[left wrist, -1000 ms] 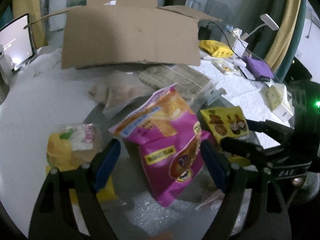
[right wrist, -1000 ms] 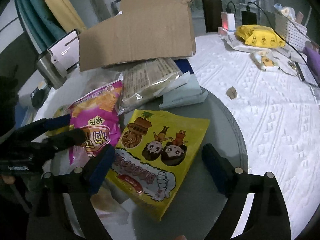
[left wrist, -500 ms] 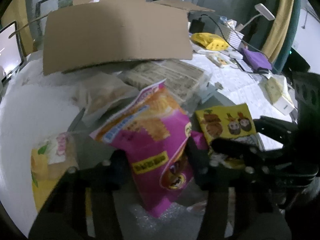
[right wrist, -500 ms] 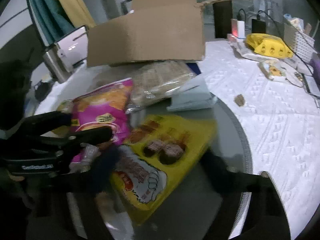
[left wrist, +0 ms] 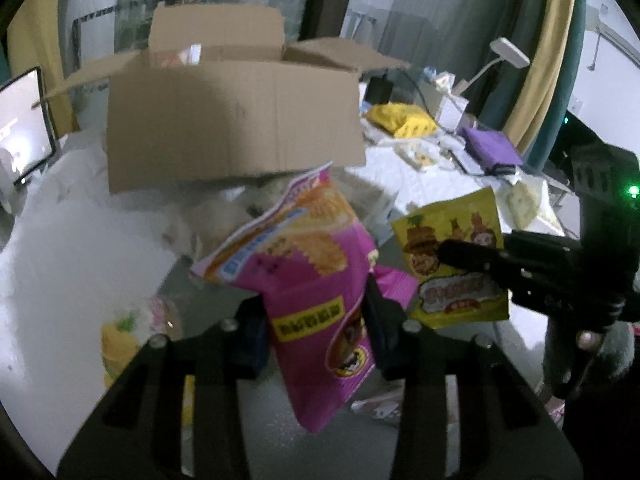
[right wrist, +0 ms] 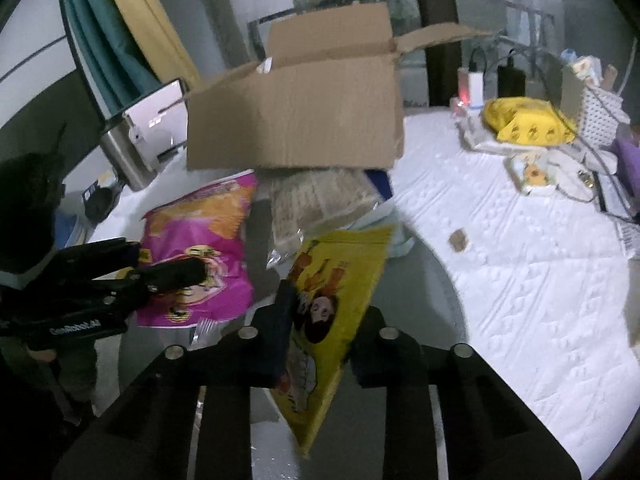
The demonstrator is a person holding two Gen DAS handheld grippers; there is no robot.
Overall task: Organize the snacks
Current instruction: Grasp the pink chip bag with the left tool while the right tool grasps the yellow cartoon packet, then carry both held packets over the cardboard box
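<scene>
My left gripper [left wrist: 316, 332] is shut on a pink snack bag [left wrist: 312, 280] and holds it up above the round grey table [left wrist: 256, 420]. My right gripper [right wrist: 324, 336] is shut on a yellow snack bag with cartoon figures [right wrist: 336, 292], also lifted. Each bag shows in the other view: the yellow bag [left wrist: 452, 256] to the right, the pink bag [right wrist: 200, 248] to the left. An open cardboard box [left wrist: 232, 116] stands behind on the white cloth; it also shows in the right wrist view [right wrist: 304, 116].
A clear pack of biscuits [right wrist: 320, 204] and pale packets lie in front of the box. A yellow-green snack [left wrist: 120, 332] lies at the table's left. A yellow pouch [right wrist: 524, 120], cables, a lamp [left wrist: 508, 52] and a purple item [left wrist: 488, 148] crowd the right. A monitor [left wrist: 24, 128] stands left.
Both grippers closed on their bags and lifted them off the table. The box now looks closer and more level in both views.
</scene>
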